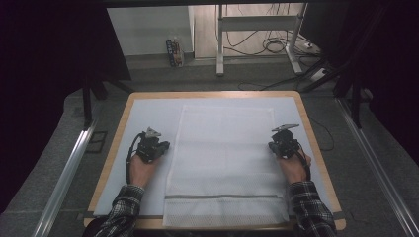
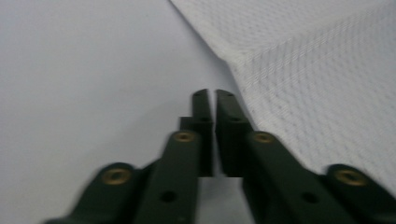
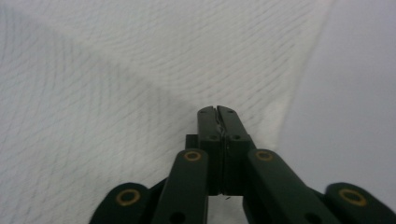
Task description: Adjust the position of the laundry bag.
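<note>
- Mesh bag [image 1: 225, 163]: white, lying flat along the middle of the mat [image 1: 148, 111], zipper end at the near edge and overhanging the table [image 1: 316, 148].
- Left gripper [image 1: 164, 146]: at the bag's left edge, midway along. In the left gripper view [image 2: 209, 100] the jaws are nearly pressed together, a thin slit between them; the mesh edge lies just beside the right jaw, and whether any cloth is caught I cannot tell.
- Right gripper [image 1: 272, 145]: at the bag's right edge, opposite. In the right gripper view [image 3: 217, 112] the jaws are pressed together over the mesh just inside its edge, apparently pinching it.
- Step in hand, by judgement: pinching both side edges.
- Good practice: catch both layers, confirm the left pinch, then lift both hands evenly, keeping the mesh taut.
</note>
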{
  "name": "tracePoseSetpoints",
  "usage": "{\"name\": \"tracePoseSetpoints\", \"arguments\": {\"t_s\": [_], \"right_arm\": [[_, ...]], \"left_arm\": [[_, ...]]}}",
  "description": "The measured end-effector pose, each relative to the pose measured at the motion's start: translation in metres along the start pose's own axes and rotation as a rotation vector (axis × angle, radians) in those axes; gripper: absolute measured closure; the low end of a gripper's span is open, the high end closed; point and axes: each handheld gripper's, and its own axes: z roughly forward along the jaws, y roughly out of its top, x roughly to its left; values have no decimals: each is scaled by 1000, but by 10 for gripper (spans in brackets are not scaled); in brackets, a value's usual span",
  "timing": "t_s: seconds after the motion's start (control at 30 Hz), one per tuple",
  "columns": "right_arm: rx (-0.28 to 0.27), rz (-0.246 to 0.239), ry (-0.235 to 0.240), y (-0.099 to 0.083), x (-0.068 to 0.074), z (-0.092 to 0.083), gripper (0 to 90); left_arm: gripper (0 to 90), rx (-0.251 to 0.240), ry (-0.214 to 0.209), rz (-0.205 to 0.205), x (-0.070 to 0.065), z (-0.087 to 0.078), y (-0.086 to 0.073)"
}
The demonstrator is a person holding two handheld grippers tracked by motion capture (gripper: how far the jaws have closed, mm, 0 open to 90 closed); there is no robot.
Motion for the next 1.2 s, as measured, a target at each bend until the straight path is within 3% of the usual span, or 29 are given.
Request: {"name": "tracePoseSetpoints", "arguments": {"t_s": [0.13,0.23,0.27,0.37,0.43,0.47,0.6,0.63,0.73,0.8,0.87,0.97,1.03,1.07,1.2], "right_arm": [[-54,73,-26,1,-16,0,695],[-44,112,-22,2,-24,11,637],[-26,112,-24,3,-24,16,651],[-9,112,-21,8,-22,19,854],[11,101,-25,12,-21,21,880],[13,96,-26,13,-21,22,882],[0,94,-15,18,-19,26,883],[-11,93,-7,20,-18,26,883],[-56,75,-1,27,-14,27,882],[-88,68,6,32,-12,29,882],[-81,62,8,36,-11,34,881],[-70,49,11,33,-10,40,861],[-83,39,17,31,-10,38,823],[-84,41,64,30,-12,31,699],[-101,-5,101,22,-9,16,549]], "left_arm": [[647,-6,4,29,-6,14,8],[610,-15,-9,2,-7,24,15],[616,-11,1,6,-8,26,17],[722,-6,-1,3,-10,27,19],[834,1,-57,-24,-9,29,21],[881,4,-58,-28,-9,29,21],[896,15,-44,2,-8,28,23],[896,15,-44,2,-8,28,23],[896,-10,16,-14,4,21,22],[894,-2,8,-44,11,20,22],[878,14,13,-24,11,23,20],[764,-5,45,-6,10,18,20],[656,-9,37,-6,10,15,21],[597,-29,6,-14,11,5,23],[407,-74,-73,0,3,-12,22]]}}
